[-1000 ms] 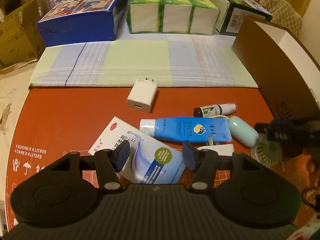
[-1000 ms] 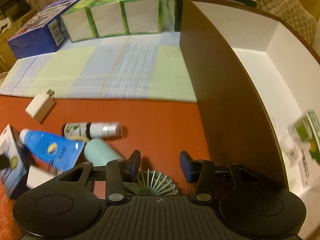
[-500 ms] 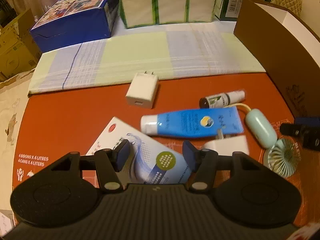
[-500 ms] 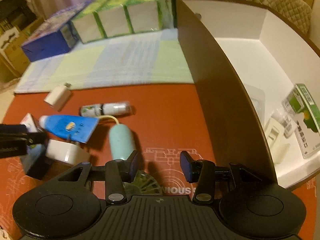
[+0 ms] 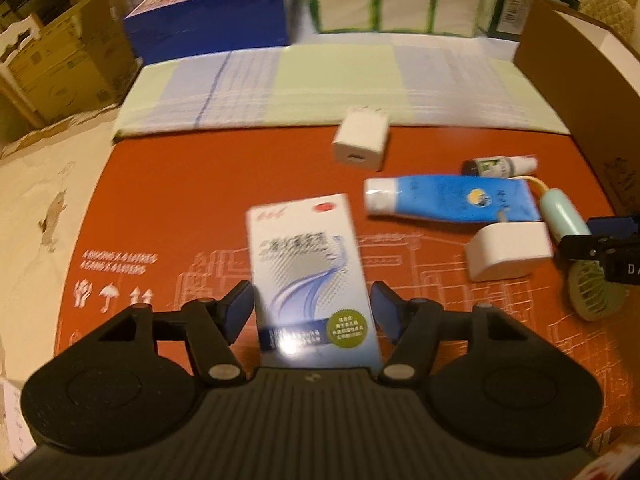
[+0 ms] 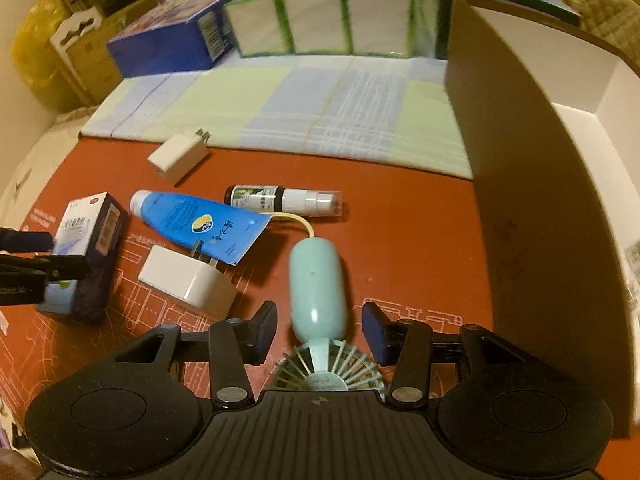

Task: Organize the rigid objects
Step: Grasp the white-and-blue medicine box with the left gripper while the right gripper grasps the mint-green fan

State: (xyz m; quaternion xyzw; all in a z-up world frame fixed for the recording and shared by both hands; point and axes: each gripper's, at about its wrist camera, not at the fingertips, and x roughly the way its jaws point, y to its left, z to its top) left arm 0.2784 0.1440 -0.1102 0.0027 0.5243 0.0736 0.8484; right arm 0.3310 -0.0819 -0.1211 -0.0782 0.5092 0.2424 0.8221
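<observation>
Left wrist view: now straddling the medicine box (image 5: pixel 308 276) with left gripper (image 5: pixel 313 309) spread, right gripper (image 6: pixel 319 330) spread, having closed around the handheld fan (image 6: pixel 318 280), both pickups pending.

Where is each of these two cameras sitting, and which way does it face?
Left wrist: sits on the left gripper, facing forward over a medicine box between its open fingers; the right gripper shows at the right edge.
Right wrist: sits on the right gripper, facing forward along a handheld fan beside the storage box; the left gripper shows at the left edge.
Shared: the blue tube, both white chargers, the small bottle.
</observation>
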